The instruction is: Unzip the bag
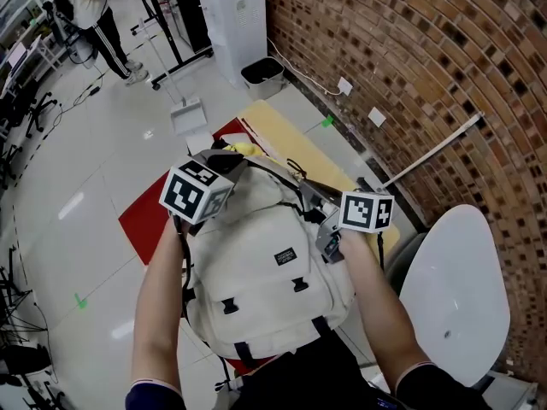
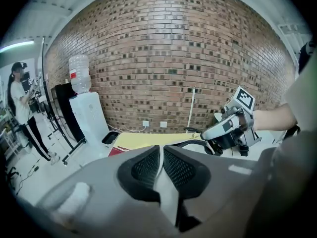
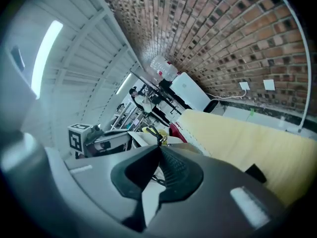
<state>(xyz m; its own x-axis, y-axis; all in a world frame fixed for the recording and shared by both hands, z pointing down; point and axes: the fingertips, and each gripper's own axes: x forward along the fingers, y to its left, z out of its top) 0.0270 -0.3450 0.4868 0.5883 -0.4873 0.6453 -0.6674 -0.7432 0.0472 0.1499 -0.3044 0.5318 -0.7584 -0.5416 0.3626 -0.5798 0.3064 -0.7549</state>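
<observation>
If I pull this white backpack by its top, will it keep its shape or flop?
Probably floppy: the bag is soft cloth with creases, and the left gripper pinches a fold of it. It looks full and rounded, so likely heavy enough to stay put on the table under a light tug.

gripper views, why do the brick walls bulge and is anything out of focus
Left gripper view: wide-angle lens bows the brick wall into a dome, corners black, near foreground soft. Right gripper view: same bending, tilted, ceiling light glares. Head view: milder curve, glare patches on the floor.
</observation>
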